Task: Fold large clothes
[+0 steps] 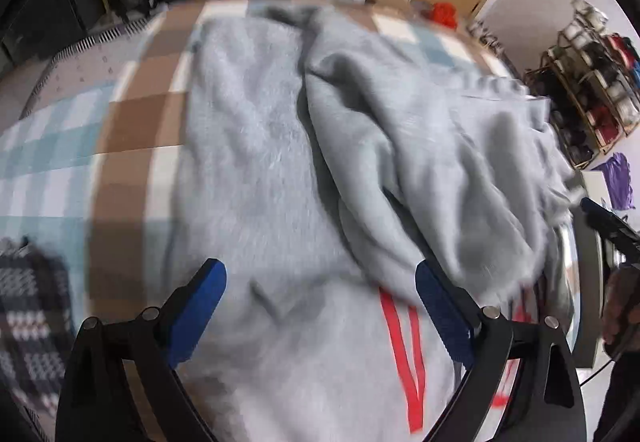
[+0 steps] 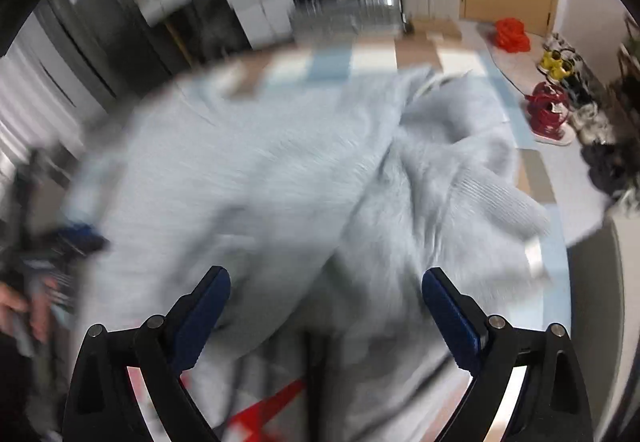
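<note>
From the left wrist, the left tongs (image 1: 320,288) gape wide and empty over the grey sweater (image 1: 256,161) spread on the checked blanket (image 1: 124,121). From the right wrist, the right tongs (image 2: 326,292) hang equally wide, empty; best pinch the bunched sleeve (image 2: 460,177) by its edge.

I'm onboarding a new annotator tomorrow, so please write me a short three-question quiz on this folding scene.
1. True or false: the left gripper is clamped on the grey sweater.
2. What does the sweater lie on? A. bare floor B. a checked blanket C. a wooden desk
3. What colour are the stripes near the sweater's close edge?

Key
1. False: both its jaws and those of the right gripper stand wide apart, with nothing pinched.
2. B, the checked blanket.
3. Red.
</note>
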A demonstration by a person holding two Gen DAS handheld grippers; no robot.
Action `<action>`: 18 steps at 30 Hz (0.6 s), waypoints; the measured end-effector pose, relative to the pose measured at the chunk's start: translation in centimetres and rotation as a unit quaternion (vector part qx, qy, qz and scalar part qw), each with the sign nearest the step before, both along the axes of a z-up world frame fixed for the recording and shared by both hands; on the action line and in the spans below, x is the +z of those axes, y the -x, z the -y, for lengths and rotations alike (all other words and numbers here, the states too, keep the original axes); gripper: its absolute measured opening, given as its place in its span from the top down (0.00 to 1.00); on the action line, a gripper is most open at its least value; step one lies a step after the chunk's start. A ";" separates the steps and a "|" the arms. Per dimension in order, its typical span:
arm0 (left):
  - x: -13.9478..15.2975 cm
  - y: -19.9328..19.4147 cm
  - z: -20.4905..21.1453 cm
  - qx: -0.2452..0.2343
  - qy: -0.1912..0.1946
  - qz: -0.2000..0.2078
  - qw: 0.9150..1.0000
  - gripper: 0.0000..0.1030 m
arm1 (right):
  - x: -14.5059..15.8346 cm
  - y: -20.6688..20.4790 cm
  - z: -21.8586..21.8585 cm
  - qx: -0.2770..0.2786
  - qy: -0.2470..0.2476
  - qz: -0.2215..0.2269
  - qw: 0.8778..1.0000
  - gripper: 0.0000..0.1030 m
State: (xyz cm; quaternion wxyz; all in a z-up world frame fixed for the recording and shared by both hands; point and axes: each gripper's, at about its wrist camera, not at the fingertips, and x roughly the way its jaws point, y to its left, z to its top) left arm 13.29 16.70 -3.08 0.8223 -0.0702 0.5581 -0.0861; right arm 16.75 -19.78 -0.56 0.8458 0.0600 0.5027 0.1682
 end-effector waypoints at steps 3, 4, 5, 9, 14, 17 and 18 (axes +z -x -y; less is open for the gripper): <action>3.0 5.0 0.5 0.006 -0.049 0.071 0.996 0.09 | 3.3 5.0 0.4 0.006 -0.053 0.043 0.998 0.05; 3.8 6.4 0.7 0.009 -0.061 0.091 0.994 0.09 | 4.3 7.0 0.2 0.008 -0.062 0.061 0.996 0.05; 4.5 8.0 0.8 0.015 -0.073 0.110 0.991 0.09 | 5.1 9.0 -0.2 0.014 -0.067 0.082 0.994 0.05; 7.8 14.0 0.9 0.046 -0.074 0.191 0.978 0.09 | 6.9 15.4 -1.7 0.030 -0.086 0.172 0.981 0.00; 9.8 18.7 2.6 0.057 -0.134 0.276 0.950 0.09 | 6.6 20.8 -3.2 0.047 -0.121 0.257 0.958 0.00; 9.9 20.9 3.1 0.054 -0.150 0.302 0.940 0.09 | 5.8 22.4 -3.6 0.045 -0.132 0.277 0.951 0.00; 9.6 21.2 3.2 0.055 -0.150 0.304 0.939 0.08 | 5.6 22.8 -3.4 0.041 -0.135 0.279 0.950 0.00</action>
